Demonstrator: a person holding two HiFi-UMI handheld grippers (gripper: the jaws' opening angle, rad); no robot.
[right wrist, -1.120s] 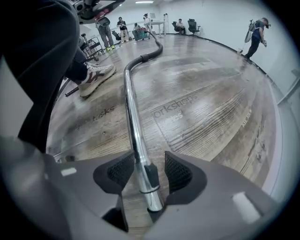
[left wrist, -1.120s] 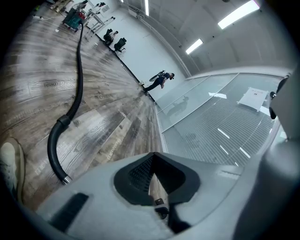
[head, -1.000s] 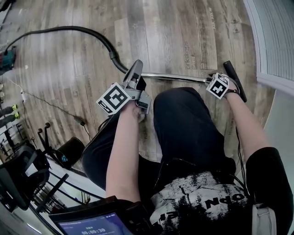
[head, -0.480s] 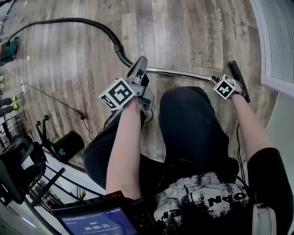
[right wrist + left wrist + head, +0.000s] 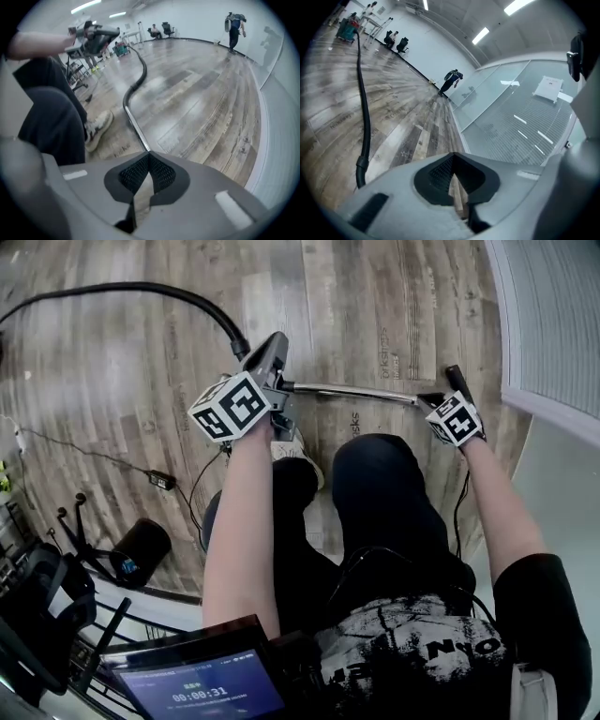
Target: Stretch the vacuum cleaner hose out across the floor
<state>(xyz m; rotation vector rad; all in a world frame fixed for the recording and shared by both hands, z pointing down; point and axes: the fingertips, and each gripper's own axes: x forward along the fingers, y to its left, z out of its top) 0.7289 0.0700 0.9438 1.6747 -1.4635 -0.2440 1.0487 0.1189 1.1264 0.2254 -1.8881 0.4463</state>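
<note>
The black vacuum hose (image 5: pixel 141 287) curves across the wooden floor to a cuff, where a metal tube (image 5: pixel 356 393) runs right to the black floor nozzle (image 5: pixel 457 381). My left gripper (image 5: pixel 275 345) hovers over the cuff end, jaws shut with nothing between them. In the left gripper view the hose (image 5: pixel 363 108) lies on the floor left of the shut left gripper (image 5: pixel 453 161). My right gripper (image 5: pixel 439 404) is at the tube's nozzle end. In the right gripper view the tube (image 5: pixel 136 126) disappears under the shut right gripper (image 5: pixel 149 159); its pads meet and are empty. The left gripper (image 5: pixel 101 33) hangs above the hose (image 5: pixel 138 75).
A glass wall with a white blind (image 5: pixel 553 324) borders the floor on the right. A thin cable with a plug (image 5: pixel 161 480) and a black cylinder (image 5: pixel 141 549) lie at the left. The wearer's shoe (image 5: pixel 96 126) stands beside the tube. A distant person (image 5: pixel 452 79) works by the glass.
The left gripper has moved left and up the picture, over the hose cuff. The right gripper has lifted beside the nozzle. Hose and tube lie much as before.
</note>
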